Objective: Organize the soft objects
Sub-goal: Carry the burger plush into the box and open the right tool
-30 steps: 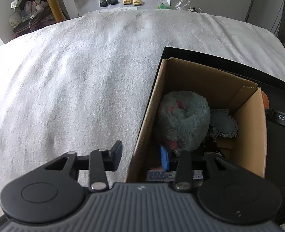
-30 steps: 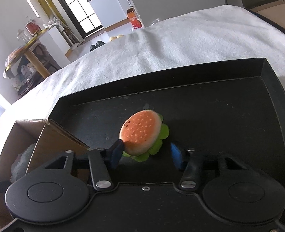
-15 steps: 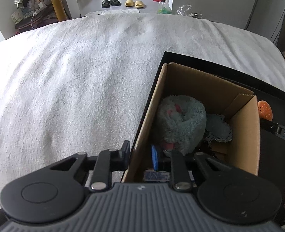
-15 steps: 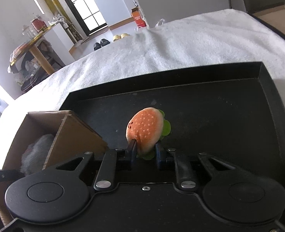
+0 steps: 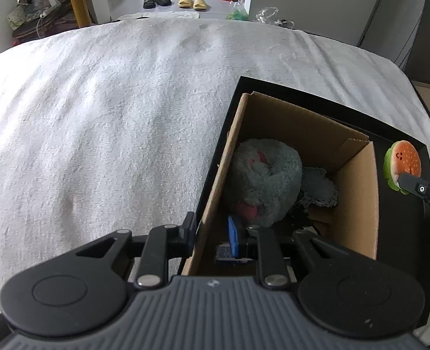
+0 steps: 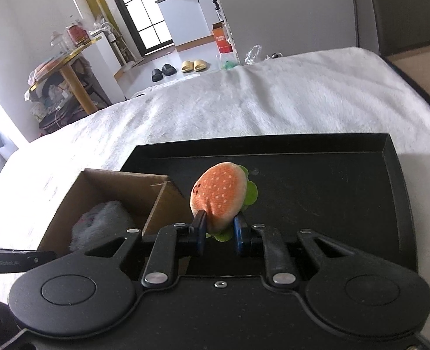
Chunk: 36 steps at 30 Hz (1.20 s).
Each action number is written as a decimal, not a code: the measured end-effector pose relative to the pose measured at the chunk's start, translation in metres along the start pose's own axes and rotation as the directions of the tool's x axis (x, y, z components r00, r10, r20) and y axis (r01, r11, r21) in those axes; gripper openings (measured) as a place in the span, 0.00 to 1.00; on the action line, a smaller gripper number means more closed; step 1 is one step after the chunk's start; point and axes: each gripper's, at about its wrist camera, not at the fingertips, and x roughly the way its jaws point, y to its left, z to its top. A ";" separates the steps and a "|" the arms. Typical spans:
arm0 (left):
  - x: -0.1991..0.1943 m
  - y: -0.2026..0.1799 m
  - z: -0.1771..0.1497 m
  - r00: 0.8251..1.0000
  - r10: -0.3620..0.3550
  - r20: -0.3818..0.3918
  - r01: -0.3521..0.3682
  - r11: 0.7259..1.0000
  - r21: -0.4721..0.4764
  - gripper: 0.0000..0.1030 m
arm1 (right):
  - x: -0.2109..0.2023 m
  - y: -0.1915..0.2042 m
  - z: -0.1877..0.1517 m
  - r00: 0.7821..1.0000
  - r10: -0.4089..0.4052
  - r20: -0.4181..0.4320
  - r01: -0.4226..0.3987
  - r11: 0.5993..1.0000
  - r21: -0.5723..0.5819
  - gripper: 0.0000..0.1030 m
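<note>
Nearest in the left wrist view, the left claw (image 5: 212,234) is clenched on the near wall of the cardboard box (image 5: 361,204), one finger outside the wall and the blue pad inside. Nearest in the right wrist view, the right claw (image 6: 219,232) grasps the burger plush (image 6: 219,194) by its lower edge, holding it clear above the floor of the black tray (image 6: 331,192). The box stands open in the tray's left end, just left of the plush; inside lies a grey fluffy toy (image 5: 266,180) with pink patches, and beside it a flatter grey piece (image 5: 318,186). Seen from the left wrist, the plush (image 5: 401,163) hangs beyond the box's right wall. The tray rests on a white blanket (image 5: 113,116) covering the bed. Farthest, slippers (image 6: 177,68) lie on the room floor
</note>
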 end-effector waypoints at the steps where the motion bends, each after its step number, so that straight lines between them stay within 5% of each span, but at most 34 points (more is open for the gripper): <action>1: 0.000 0.001 0.000 1.000 -0.005 -0.001 0.005 1.000 0.000 0.22 | -0.002 0.003 0.000 1.000 -0.002 0.001 0.002 1.000 -0.006 0.18; 30: -0.002 0.026 -0.006 0.986 -0.157 -0.052 0.159 0.986 0.051 0.25 | -0.027 0.099 0.007 0.996 0.009 -0.093 -0.027 0.981 -0.194 0.19; 36: -0.002 0.030 -0.005 0.980 -0.186 -0.065 0.189 0.980 0.053 0.25 | -0.022 0.109 0.002 0.991 -0.038 -0.125 0.014 0.982 -0.190 0.43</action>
